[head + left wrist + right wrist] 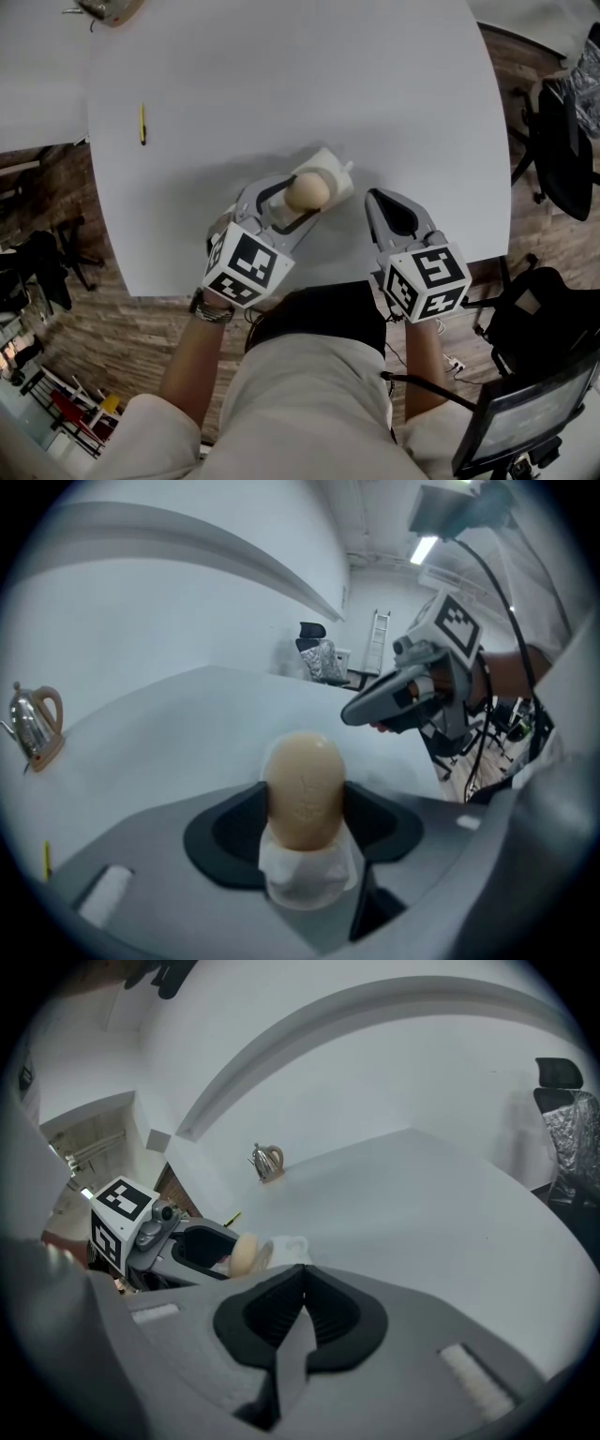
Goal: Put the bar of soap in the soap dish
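Note:
A beige oval bar of soap stands on end between the jaws of my left gripper, which is shut on it. Right behind and under it on the white table sits the white soap dish. In the left gripper view the soap touches both black pads, with the dish just below it. My right gripper hangs close to the right of the dish, shut and with nothing in it. Its pads meet in the right gripper view, where the soap and the dish show to the left.
A yellow pencil lies at the far left of the table. A metal kettle on a wooden base stands at the far corner. An office chair stands beyond the table's right edge.

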Demonstrator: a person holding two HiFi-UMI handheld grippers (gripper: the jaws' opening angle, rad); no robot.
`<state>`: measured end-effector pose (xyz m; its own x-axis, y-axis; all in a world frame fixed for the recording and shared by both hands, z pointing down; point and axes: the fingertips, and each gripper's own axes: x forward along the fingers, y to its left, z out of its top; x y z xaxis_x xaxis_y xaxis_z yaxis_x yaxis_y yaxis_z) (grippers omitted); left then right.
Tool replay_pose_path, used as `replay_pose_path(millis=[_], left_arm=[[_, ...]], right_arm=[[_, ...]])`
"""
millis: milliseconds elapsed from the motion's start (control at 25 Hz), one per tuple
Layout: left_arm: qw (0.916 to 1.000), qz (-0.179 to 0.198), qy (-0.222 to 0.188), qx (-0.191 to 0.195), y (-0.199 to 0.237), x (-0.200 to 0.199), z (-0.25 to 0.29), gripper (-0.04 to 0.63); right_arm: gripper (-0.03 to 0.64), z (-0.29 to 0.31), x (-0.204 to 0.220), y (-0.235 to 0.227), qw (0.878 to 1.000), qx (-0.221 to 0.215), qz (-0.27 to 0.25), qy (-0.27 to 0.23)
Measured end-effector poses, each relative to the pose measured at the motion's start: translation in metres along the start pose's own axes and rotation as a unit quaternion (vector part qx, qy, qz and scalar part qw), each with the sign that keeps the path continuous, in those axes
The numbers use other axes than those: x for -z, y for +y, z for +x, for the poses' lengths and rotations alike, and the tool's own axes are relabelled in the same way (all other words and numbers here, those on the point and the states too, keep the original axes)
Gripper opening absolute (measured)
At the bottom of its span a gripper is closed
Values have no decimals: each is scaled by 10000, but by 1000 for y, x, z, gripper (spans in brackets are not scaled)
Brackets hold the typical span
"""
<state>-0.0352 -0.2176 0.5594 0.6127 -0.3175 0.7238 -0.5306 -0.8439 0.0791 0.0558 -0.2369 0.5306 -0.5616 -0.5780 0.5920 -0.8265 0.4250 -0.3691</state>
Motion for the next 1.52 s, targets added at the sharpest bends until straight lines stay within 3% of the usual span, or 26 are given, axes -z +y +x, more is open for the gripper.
replay_pose_path(millis=[760, 1520], left_arm=[[10000, -5, 85, -15, 0, 6, 6, 272], [9998, -123, -80, 110, 2, -5, 11, 273]], right_arm=[[2, 0, 3, -1, 10000, 1, 19, 6], [2, -1, 6, -5, 9999, -11, 127, -17]])
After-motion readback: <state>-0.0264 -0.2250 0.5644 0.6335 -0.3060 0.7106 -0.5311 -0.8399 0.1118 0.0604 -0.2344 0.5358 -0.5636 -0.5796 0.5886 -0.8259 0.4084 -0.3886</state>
